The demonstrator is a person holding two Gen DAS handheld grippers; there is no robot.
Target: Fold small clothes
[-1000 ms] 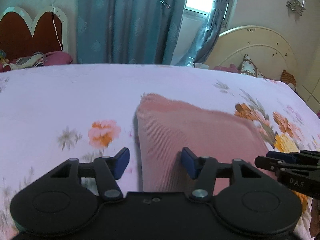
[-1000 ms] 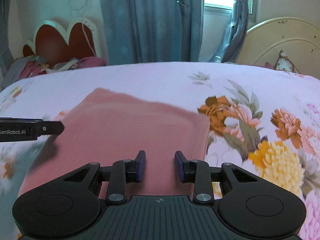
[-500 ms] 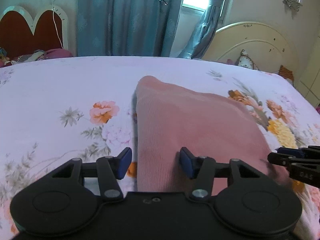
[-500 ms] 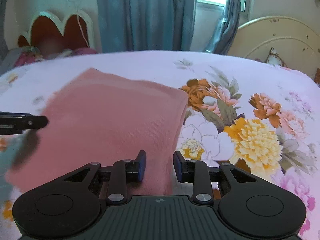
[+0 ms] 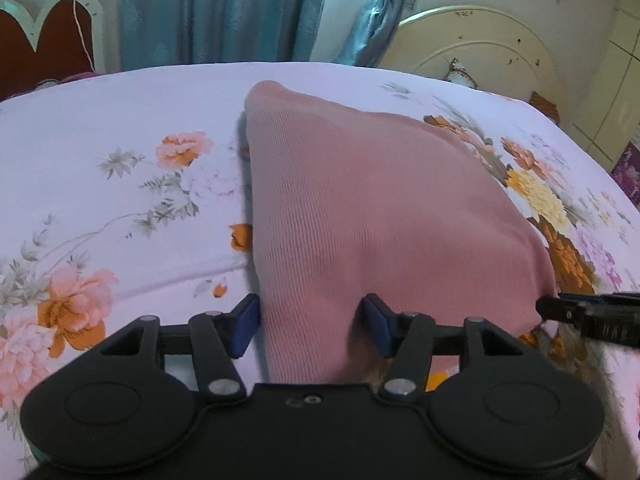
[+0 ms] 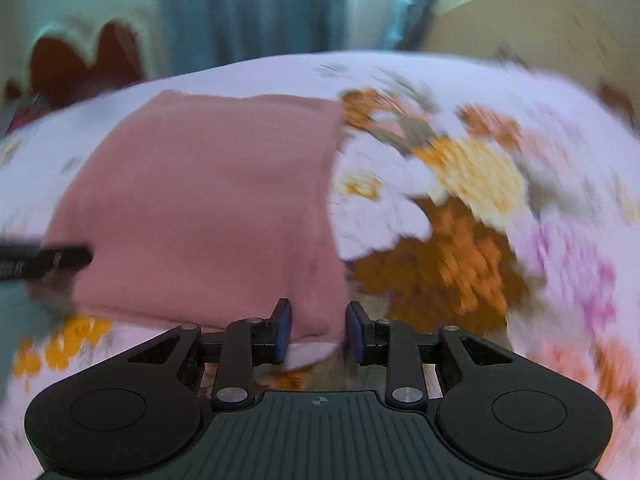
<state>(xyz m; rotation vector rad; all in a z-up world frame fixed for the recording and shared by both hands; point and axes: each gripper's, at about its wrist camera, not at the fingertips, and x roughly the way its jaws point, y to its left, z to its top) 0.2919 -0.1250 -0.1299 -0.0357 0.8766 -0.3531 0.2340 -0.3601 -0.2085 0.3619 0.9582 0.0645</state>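
A folded pink knit garment (image 5: 360, 200) lies flat on the floral bedsheet (image 5: 100, 160); it also shows in the right wrist view (image 6: 208, 208). My left gripper (image 5: 312, 322) is open, its blue pads either side of the garment's near left edge. My right gripper (image 6: 318, 330) is open, its pads straddling the garment's near right corner. The right gripper's tip shows at the right edge of the left wrist view (image 5: 592, 316). The left gripper's tip shows at the left edge of the right wrist view (image 6: 48, 262). The right wrist view is motion-blurred.
Blue curtains (image 5: 208, 12) and a window stand behind the bed. A cream rounded headboard (image 5: 480, 48) is at the back right, a red and white one (image 5: 44, 40) at the back left. Sheet extends on both sides of the garment.
Both grippers have pulled back toward the near edge of the garment and tilted down. The garment now lies flat. The right gripper's jaws are slightly wider.
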